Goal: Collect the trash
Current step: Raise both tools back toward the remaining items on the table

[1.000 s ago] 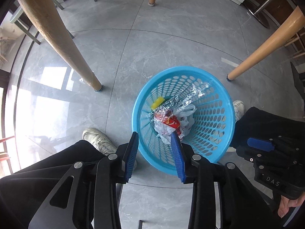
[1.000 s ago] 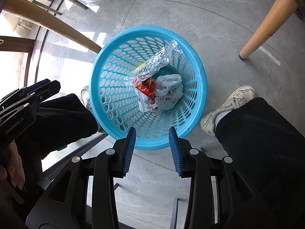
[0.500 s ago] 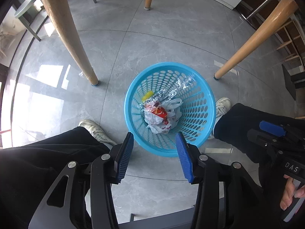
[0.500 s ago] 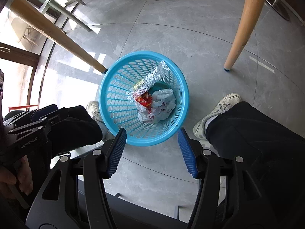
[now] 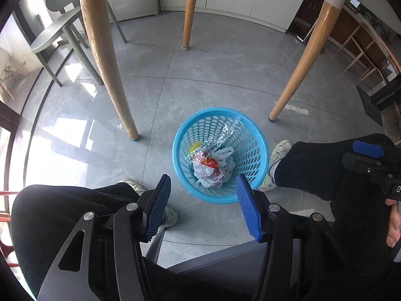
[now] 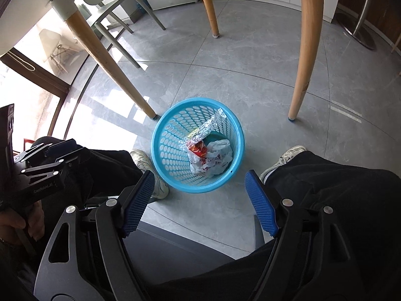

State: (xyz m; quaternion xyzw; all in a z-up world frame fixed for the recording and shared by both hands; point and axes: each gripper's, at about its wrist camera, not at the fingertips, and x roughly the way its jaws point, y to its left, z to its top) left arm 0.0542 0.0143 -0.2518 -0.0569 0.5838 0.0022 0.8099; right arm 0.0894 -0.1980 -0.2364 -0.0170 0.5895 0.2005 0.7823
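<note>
A blue plastic basket [image 5: 253, 135] stands on the grey tile floor between the person's feet; it also shows in the right wrist view [image 6: 165, 140]. Inside lie a white plastic bag [image 5: 220, 168], a red wrapper [image 5: 209, 161], a crinkled clear wrapper [image 5: 223, 135] and a yellow piece [image 5: 194, 147]. My left gripper [image 5: 203, 205] is open and empty, high above the basket's near side. My right gripper [image 6: 200, 200] is open and empty, also high above the basket.
Wooden table legs [image 5: 105, 57] [image 5: 300, 67] [image 5: 189, 10] stand around the basket. A green chair [image 5: 57, 30] is at the far left. White shoes [image 5: 278, 155] [image 6: 147, 165] flank the basket. White cabinets line the back wall.
Both grippers have risen well away from the basket, which looks much smaller now. Both jaws have opened wider. The trash in the basket has not moved.
</note>
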